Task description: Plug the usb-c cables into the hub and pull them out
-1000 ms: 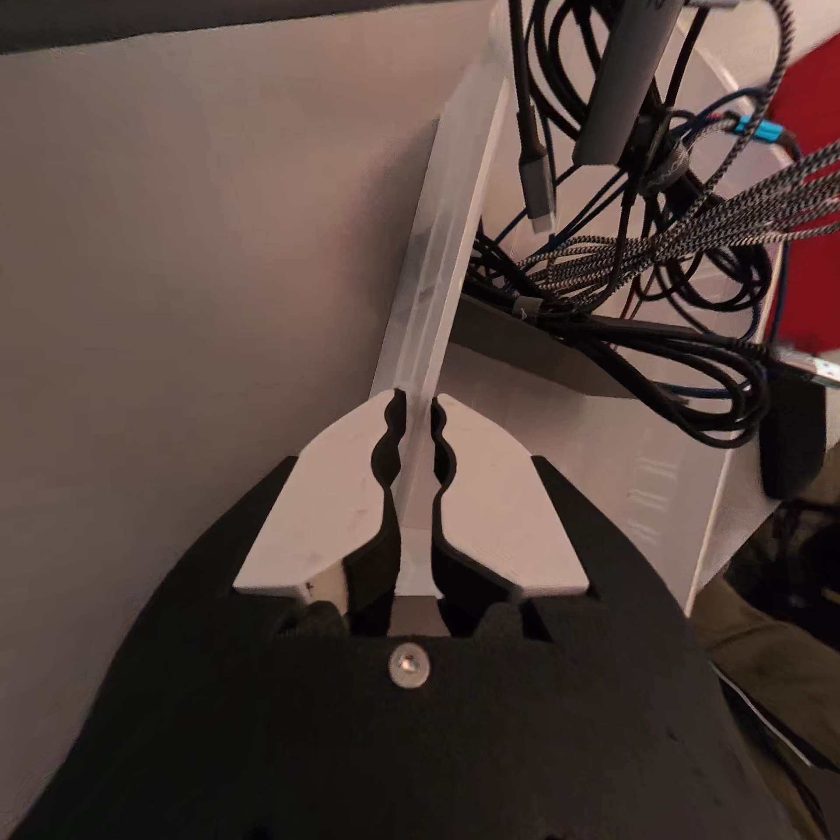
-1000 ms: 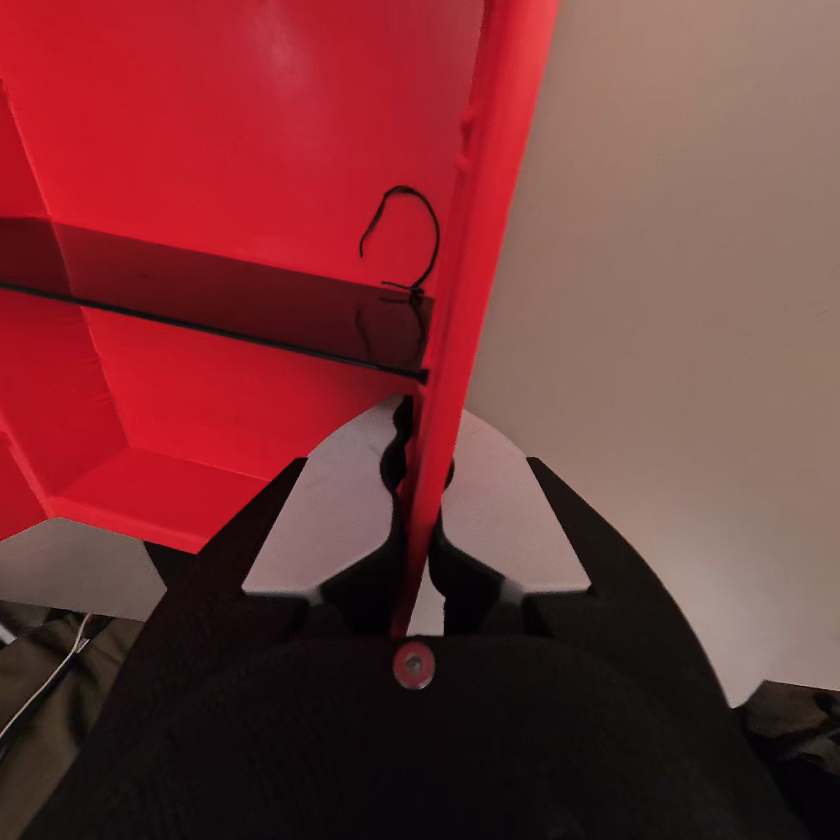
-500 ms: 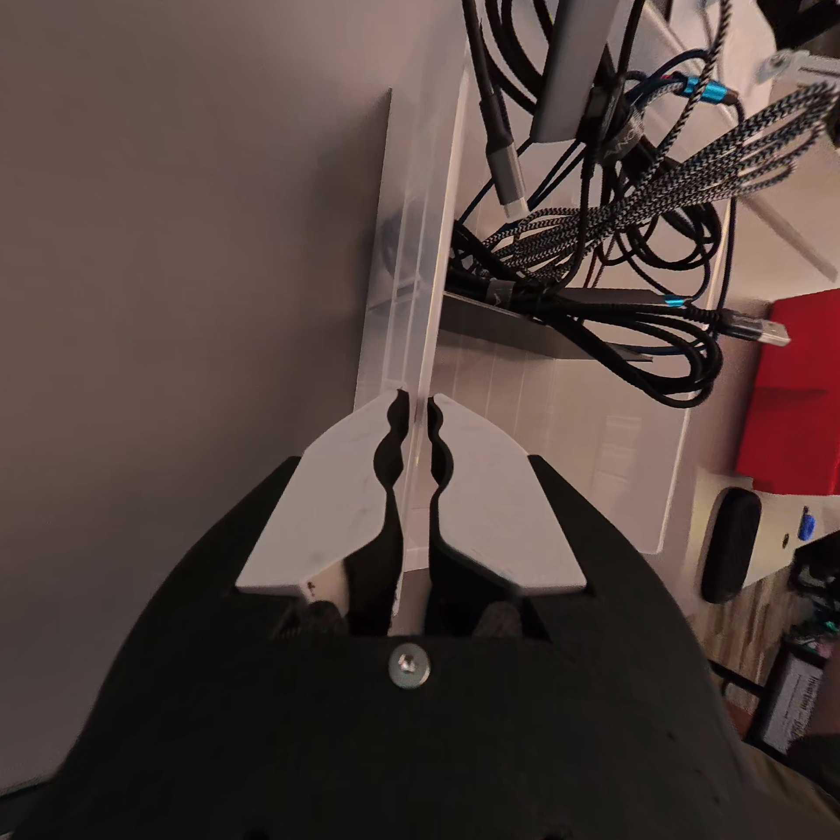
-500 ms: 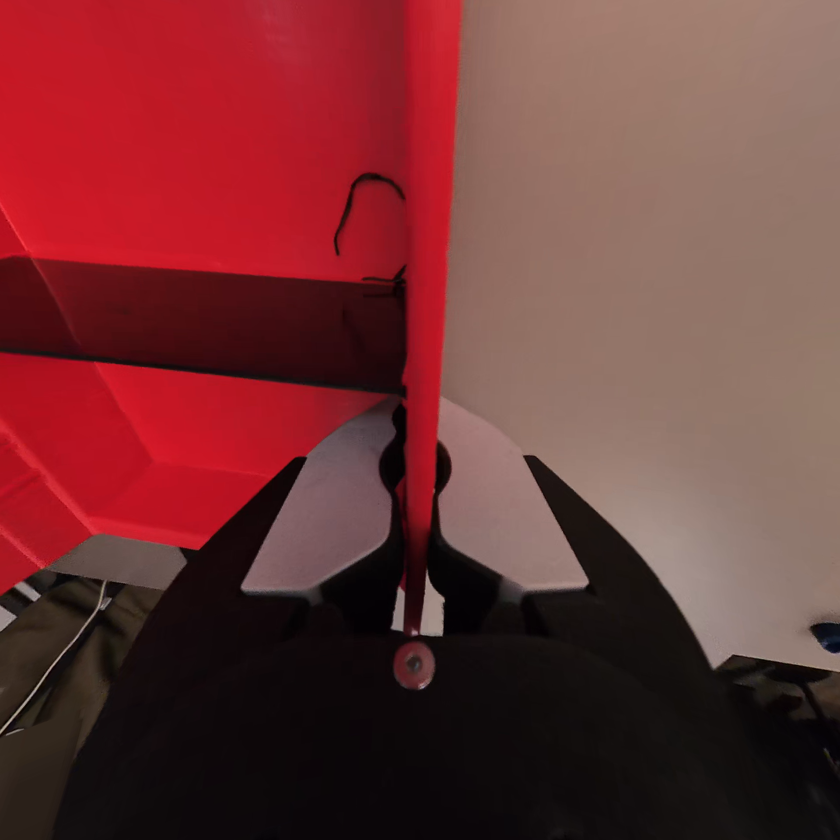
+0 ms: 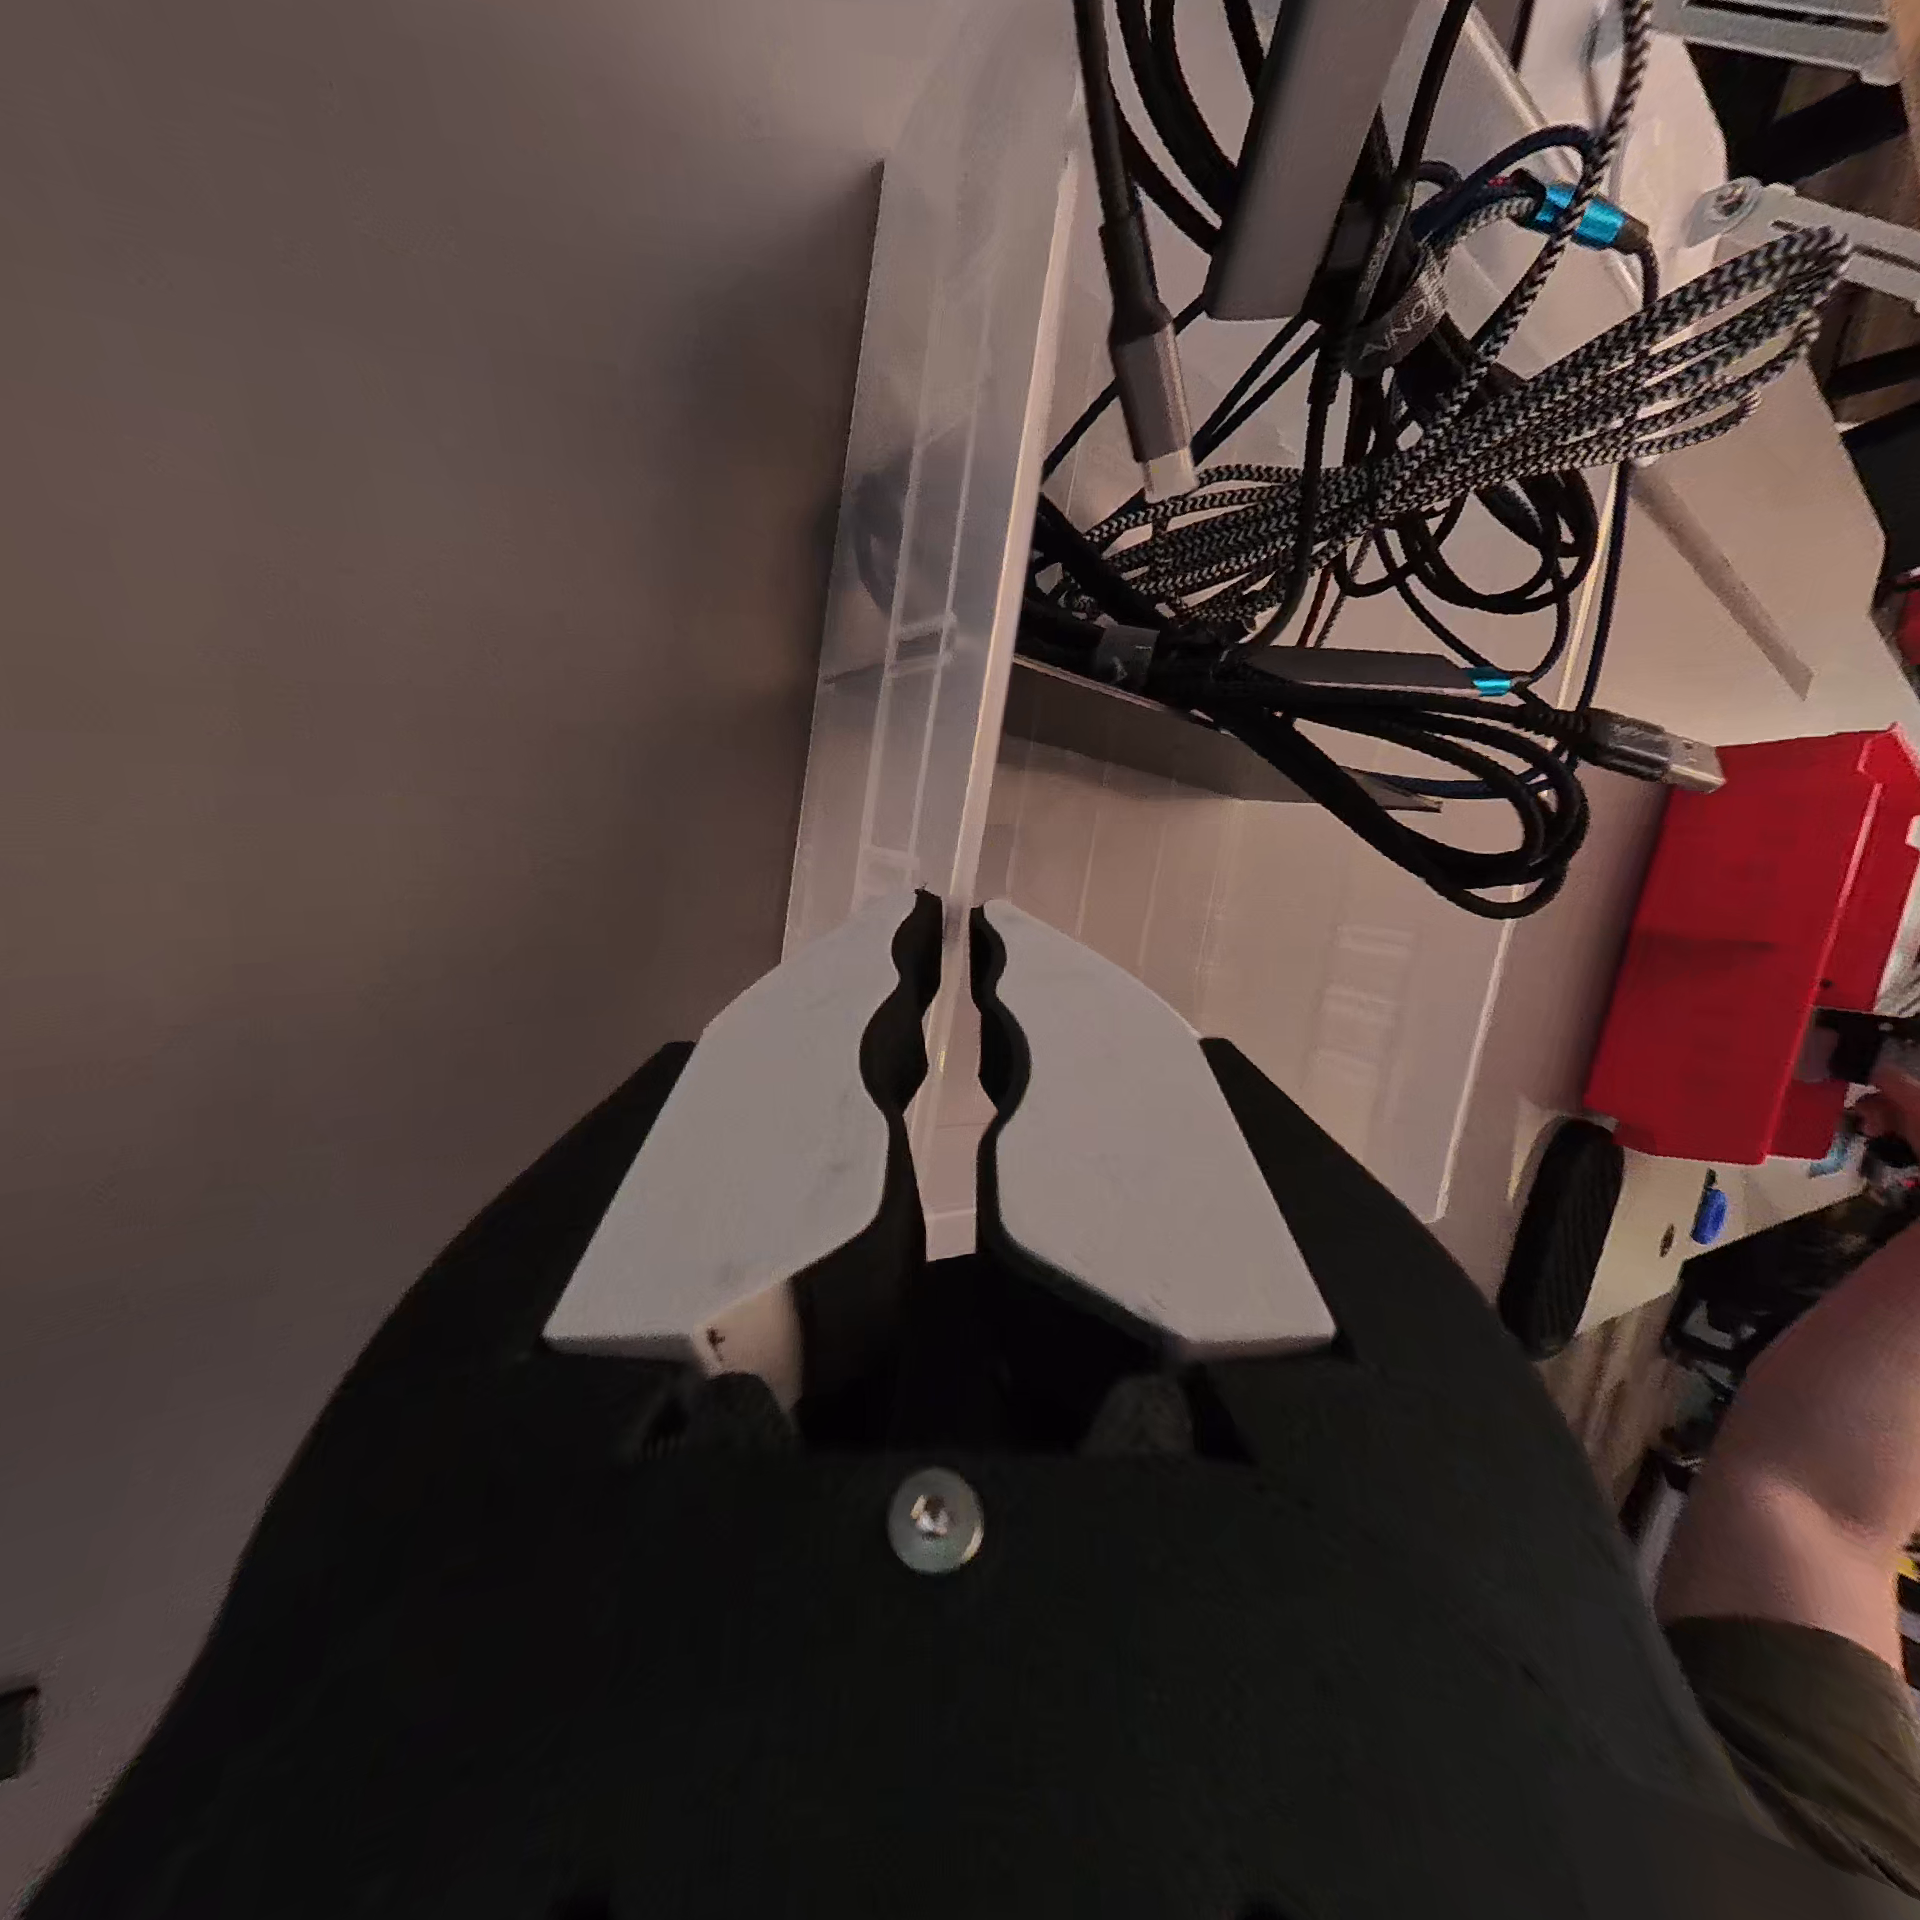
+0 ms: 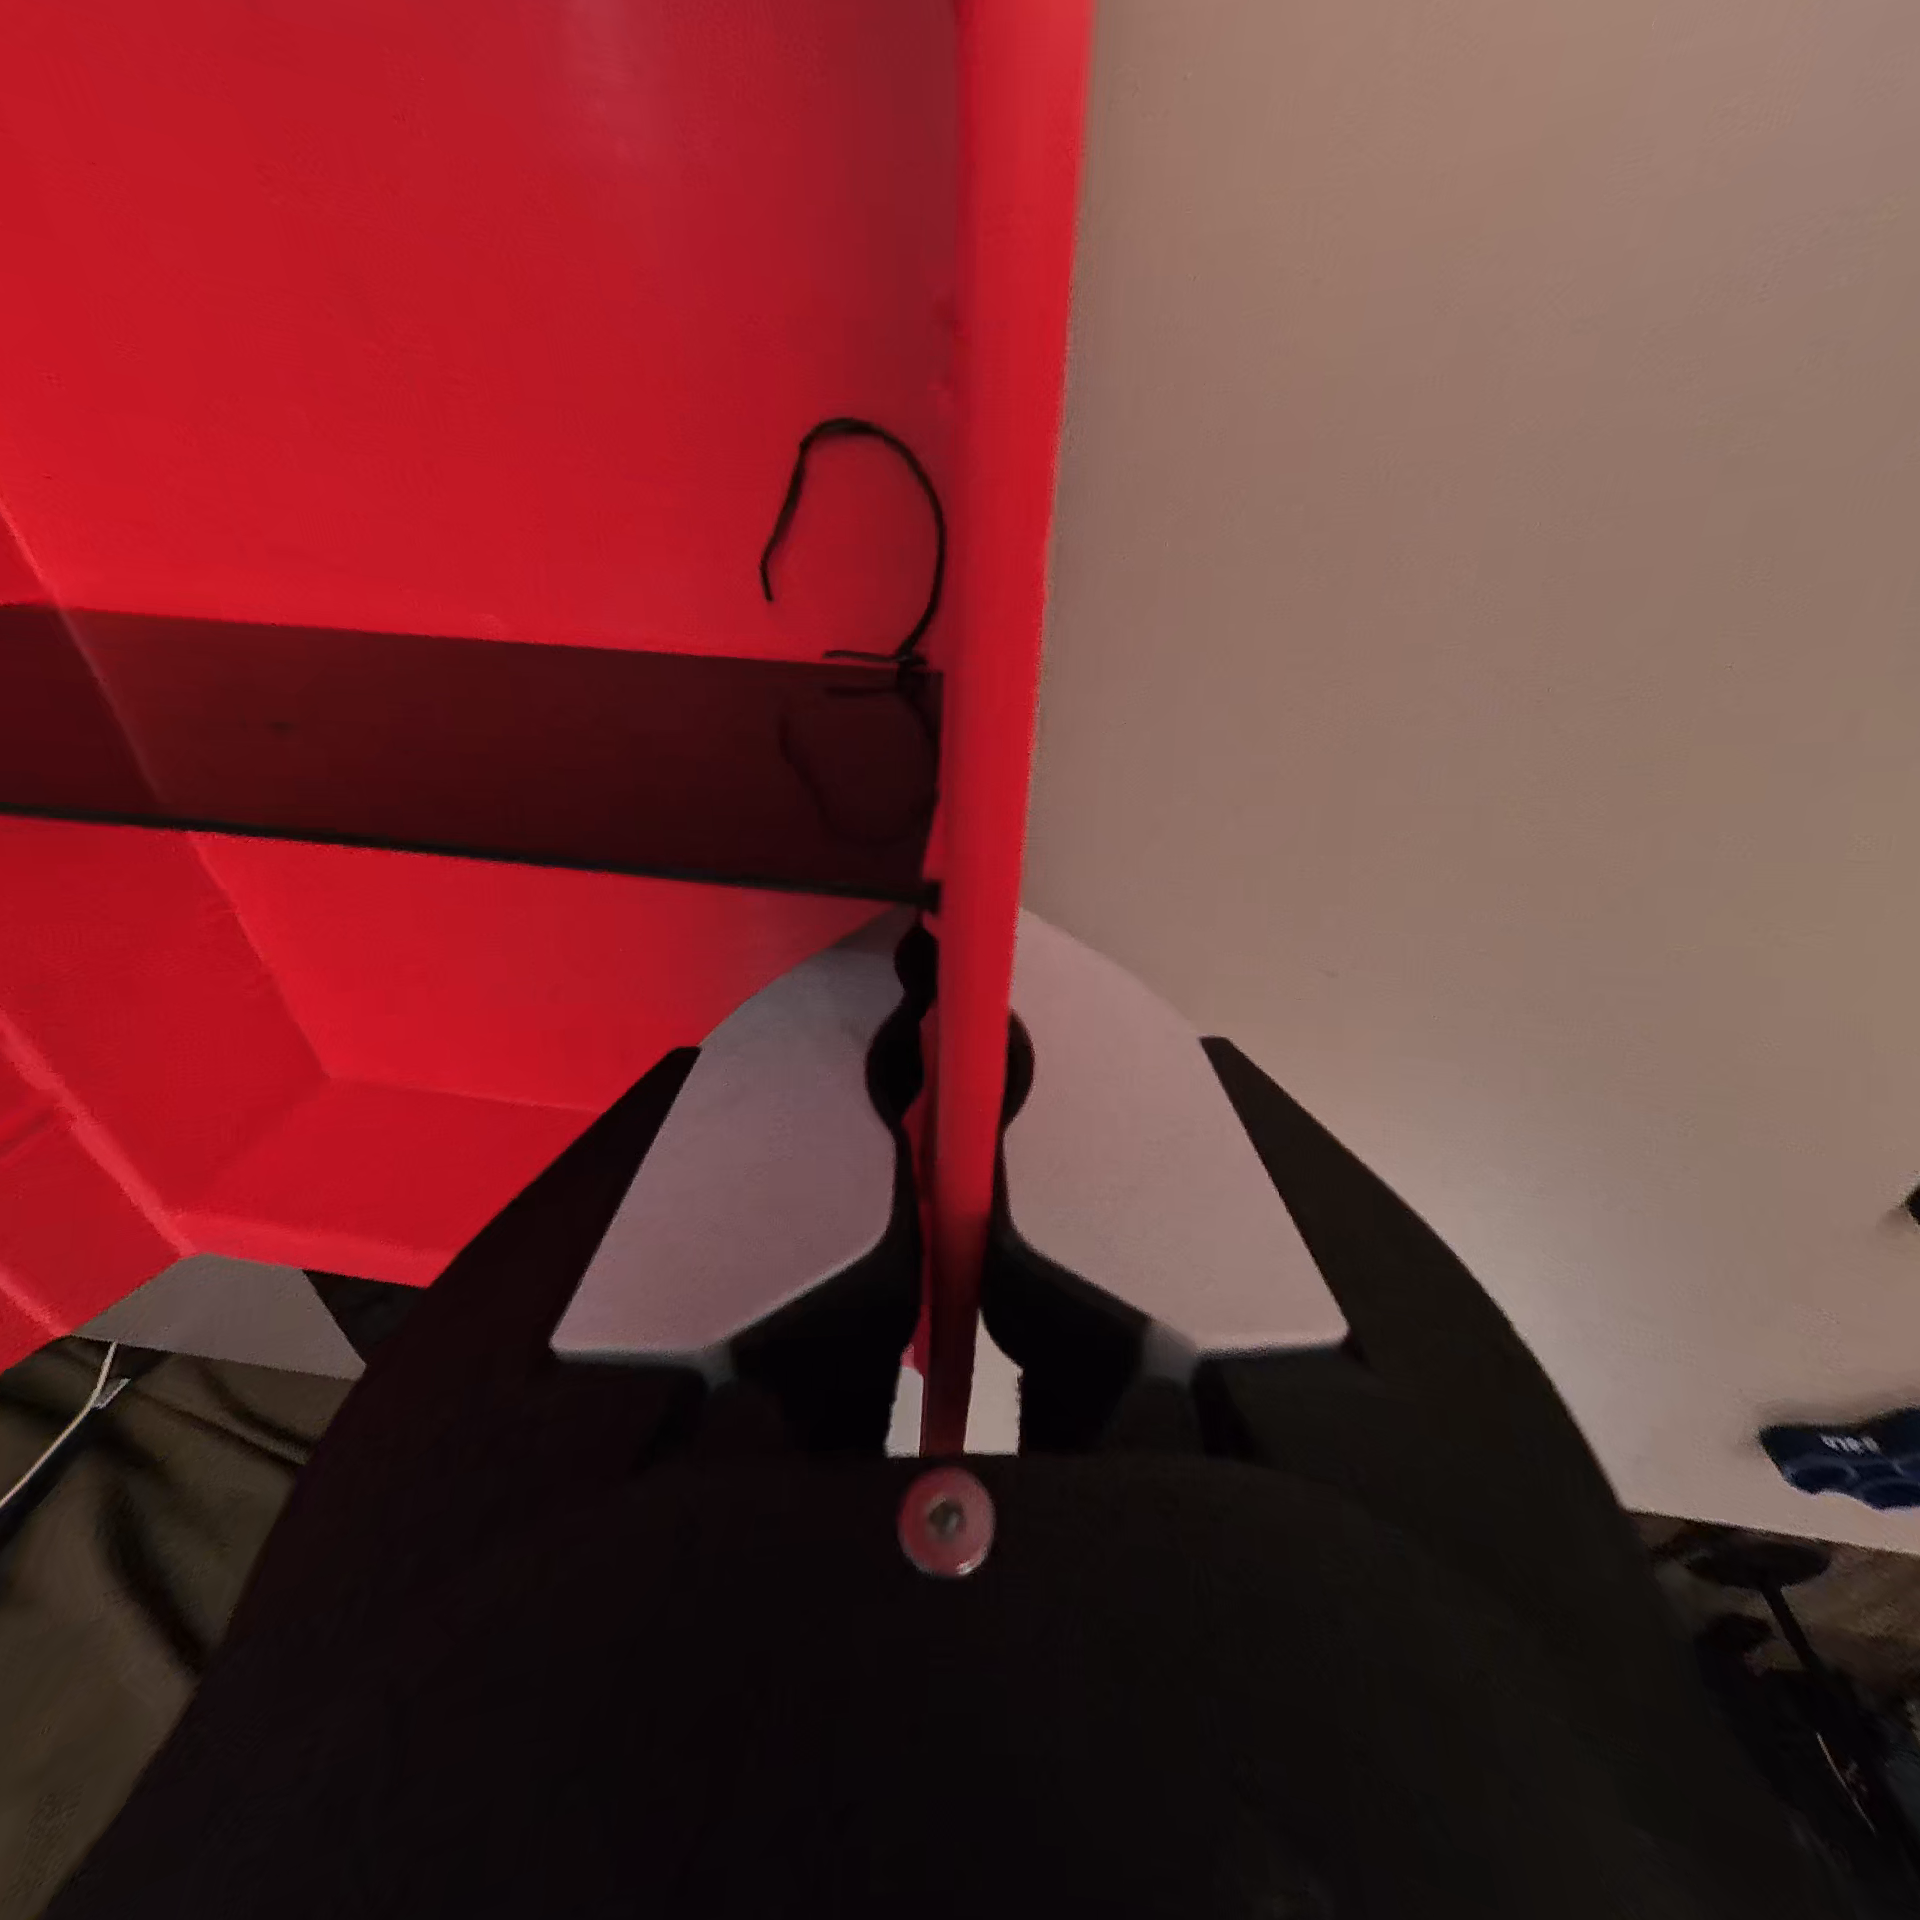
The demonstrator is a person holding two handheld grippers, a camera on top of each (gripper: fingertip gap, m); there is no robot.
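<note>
Pale bench (image 5: 364, 623) under both bins | left tool (image 5: 954, 935) pinches clear bin (image 5: 935, 582) wall, cables (image 5: 1403, 499) and hub (image 5: 1299, 156) inside at 1 o'clock | right tool (image 6: 961, 997) clamps red bin (image 6: 468, 312) wall | we keep bins level, set down gently.

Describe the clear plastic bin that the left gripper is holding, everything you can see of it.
The clear plastic bin is a translucent, frosted-looking box. The left gripper is shut on its near side wall, the rim running up between the fingers. A dark divider panel crosses its inside. Beyond the divider lies a tangle of cables, black and black-and-white braided, and a grey hub. The compartment nearer the gripper looks empty. It sits on a pale table, with a red bin beyond it.
</note>
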